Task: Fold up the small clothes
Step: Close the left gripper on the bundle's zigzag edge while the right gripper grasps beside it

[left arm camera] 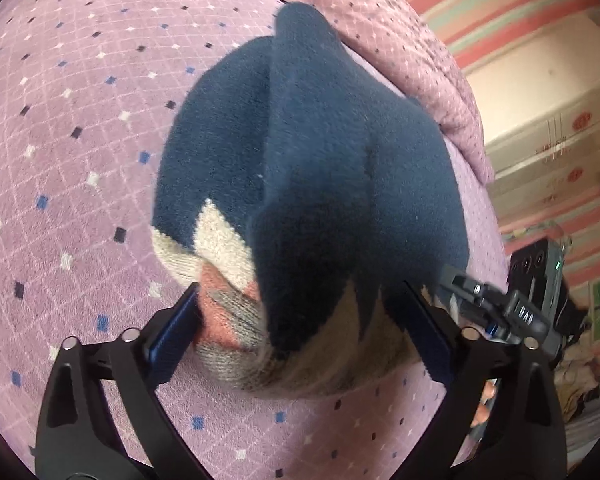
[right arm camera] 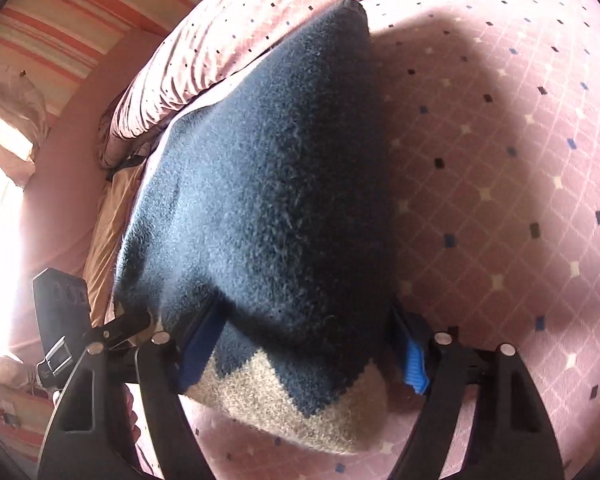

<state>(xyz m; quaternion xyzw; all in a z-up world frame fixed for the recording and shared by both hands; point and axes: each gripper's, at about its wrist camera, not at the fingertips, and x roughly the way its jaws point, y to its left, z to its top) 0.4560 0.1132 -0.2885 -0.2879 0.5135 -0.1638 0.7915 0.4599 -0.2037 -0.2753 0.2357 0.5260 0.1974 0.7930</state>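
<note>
A navy knitted sweater [left arm camera: 320, 152] with a beige and pink zigzag hem lies bunched on the pink dotted bedspread [left arm camera: 72, 128]. My left gripper [left arm camera: 300, 328] straddles the hem end. Its blue pads [left arm camera: 172, 336] stand wide at either side of the fabric, and I see no squeeze. Just to its right is my other gripper's finger [left arm camera: 476, 296], at the sweater's edge. In the right wrist view the sweater [right arm camera: 268, 184] humps up between the jaws of my right gripper [right arm camera: 308, 352]. Its pads [right arm camera: 414, 364] press into the fabric, which bulges over their tips. The left gripper [right arm camera: 112, 332] shows at the left.
A ridge of the same pink quilt [left arm camera: 412, 60] runs behind the sweater. Beyond the bed's edge are a cardboard box [left arm camera: 540, 120], a striped wall and clutter on the floor. Bright light washes out the left side of the right wrist view.
</note>
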